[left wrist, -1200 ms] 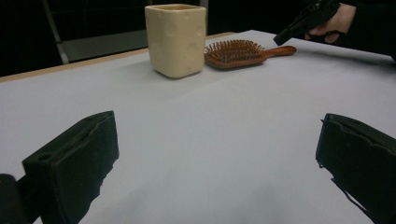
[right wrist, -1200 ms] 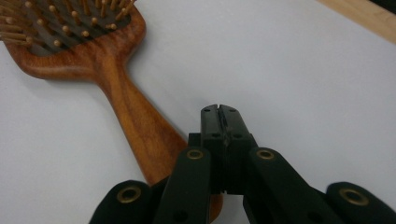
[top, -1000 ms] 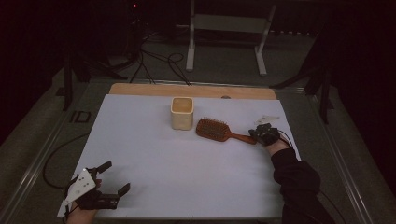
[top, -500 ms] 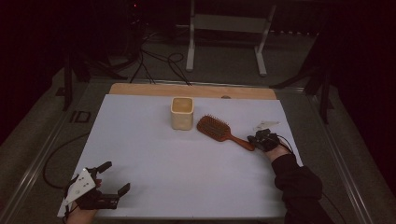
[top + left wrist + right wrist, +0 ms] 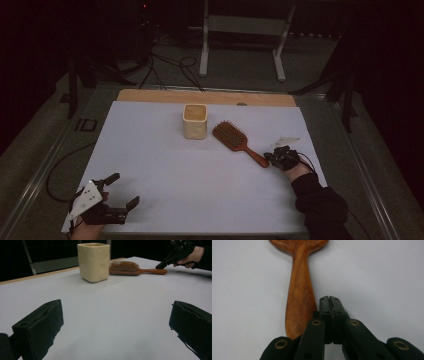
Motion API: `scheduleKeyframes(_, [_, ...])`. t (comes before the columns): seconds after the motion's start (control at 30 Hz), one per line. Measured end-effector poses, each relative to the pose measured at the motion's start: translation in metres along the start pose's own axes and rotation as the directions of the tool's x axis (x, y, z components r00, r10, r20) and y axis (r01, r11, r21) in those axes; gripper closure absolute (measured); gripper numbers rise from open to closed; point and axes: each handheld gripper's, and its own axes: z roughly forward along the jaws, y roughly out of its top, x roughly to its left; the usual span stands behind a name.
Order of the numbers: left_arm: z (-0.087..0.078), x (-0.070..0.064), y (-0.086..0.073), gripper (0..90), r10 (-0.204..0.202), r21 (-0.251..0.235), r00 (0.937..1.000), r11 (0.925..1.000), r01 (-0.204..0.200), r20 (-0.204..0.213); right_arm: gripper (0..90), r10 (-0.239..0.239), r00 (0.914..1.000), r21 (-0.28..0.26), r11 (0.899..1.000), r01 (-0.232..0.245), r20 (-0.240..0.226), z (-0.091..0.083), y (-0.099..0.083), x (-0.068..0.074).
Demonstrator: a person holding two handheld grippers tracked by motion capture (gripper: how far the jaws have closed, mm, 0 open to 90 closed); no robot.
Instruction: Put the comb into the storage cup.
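A cream square cup stands upright at the back middle of the white table. Right of it lies a wooden hairbrush, bristles up, its handle pointing toward the near right. My right gripper is at the handle's end. In the right gripper view its jaws are pressed together with nothing between them, just right of the brush handle. My left gripper rests open at the near left corner, far from both objects. The left gripper view shows the cup, the brush and the right gripper beyond.
The white sheet covers the table, with a wooden strip along the back edge. A small pale scrap lies just behind the right gripper. A metal stand and cables are on the floor behind the table.
The right gripper has moved toward the near edge, and the brush handle has swung that way with it. The cup and the left gripper have stayed put.
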Motion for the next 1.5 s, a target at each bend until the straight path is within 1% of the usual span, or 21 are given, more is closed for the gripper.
scheduleKeyframes(0.03, [0.000, 0.000, 0.000, 0.0, 0.000, 0.001, 1.0000, 1.0000, 0.000, -0.001, 90.0, -0.003, 1.0000, 0.000, 1.000, 0.003, 0.001, -0.001, 0.000, 0.002])
scheduleKeyframes(0.1, [0.000, 0.000, 0.000, 0.0, -0.001, 0.003, 1.0000, 1.0000, 0.001, 0.000, 90.0, -0.004, 0.9999, -0.007, 1.000, 0.004, -0.011, -0.001, -0.001, 0.005])
scheduleKeyframes(0.27, [0.000, 0.000, 0.000, 0.0, 0.003, 0.006, 1.0000, 1.0000, -0.003, -0.002, 90.0, -0.020, 0.9992, 0.003, 1.000, 0.020, -0.034, -0.002, -0.003, 0.013])
scheduleKeyframes(0.33, [0.000, 0.000, 0.000, 0.0, 0.001, 0.001, 1.0000, 1.0000, -0.001, -0.002, 90.0, -0.026, 0.9990, 0.004, 1.000, 0.026, -0.036, -0.002, -0.003, 0.016])
scheduleKeyframes(0.47, [0.000, 0.000, 0.000, 0.0, 0.002, 0.005, 1.0000, 1.0000, -0.002, -0.001, 90.0, -0.025, 0.9986, 0.006, 1.000, 0.025, -0.047, -0.002, -0.004, 0.021])
scheduleKeyframes(0.6, [0.000, 0.000, 0.000, 0.0, 0.002, 0.005, 1.0000, 1.0000, -0.002, -0.003, 90.0, -0.039, 0.9979, 0.005, 0.999, 0.039, -0.051, -0.005, -0.005, 0.025])
scheduleKeyframes(0.7, [0.000, 0.000, 0.000, 0.0, 0.001, 0.002, 1.0000, 1.0000, -0.001, -0.001, 90.0, -0.035, 0.9983, 0.004, 0.999, 0.035, -0.046, -0.008, -0.005, 0.025])
scheduleKeyframes(0.73, [0.000, 0.000, 0.000, 0.0, 0.001, 0.002, 1.0000, 1.0000, -0.001, -0.001, 90.0, -0.029, 0.9990, -0.007, 1.000, 0.029, -0.034, -0.012, -0.004, 0.025])
scheduleKeyframes(0.83, [0.000, 0.000, 0.000, 0.0, 0.004, 0.008, 1.0000, 1.0000, -0.004, -0.002, 90.0, -0.018, 0.9996, -0.027, 0.999, 0.018, -0.022, -0.020, -0.001, 0.022])
scheduleKeyframes(1.0, [0.000, 0.000, 0.000, 0.0, 0.004, 0.007, 1.0000, 1.0000, -0.004, -0.003, 90.0, -0.033, 0.9994, -0.047, 0.998, 0.033, 0.006, -0.033, 0.004, 0.023])
scheduleKeyframes(1.07, [0.000, 0.000, 0.000, 0.0, 0.001, 0.003, 1.0000, 1.0000, -0.001, -0.002, 90.0, -0.029, 0.9994, -0.051, 0.998, 0.030, 0.018, -0.037, 0.007, 0.024])
scheduleKeyframes(1.13, [0.000, 0.000, 0.000, 0.0, 0.001, 0.004, 1.0000, 1.0000, -0.001, -0.002, 90.0, -0.035, 0.9990, -0.056, 0.998, 0.036, 0.028, -0.041, 0.011, 0.025])
scheduleKeyframes(1.27, [0.000, 0.000, 0.000, 0.0, 0.000, 0.002, 1.0000, 1.0000, 0.000, -0.001, 90.0, -0.031, 0.9988, -0.069, 0.997, 0.034, 0.038, -0.050, 0.020, 0.028])
scheduleKeyframes(1.33, [0.000, -0.001, 0.000, 0.0, 0.001, 0.004, 1.0000, 1.0000, -0.001, -0.002, 90.0, -0.042, 0.9982, -0.080, 0.996, 0.046, 0.043, -0.054, 0.025, 0.030])
scheduleKeyframes(1.5, [0.000, 0.000, 0.000, 0.0, 0.003, 0.003, 1.0000, 1.0000, -0.003, -0.001, 89.6, -0.046, 0.9978, -0.097, 0.994, 0.050, 0.047, -0.064, 0.039, 0.034])
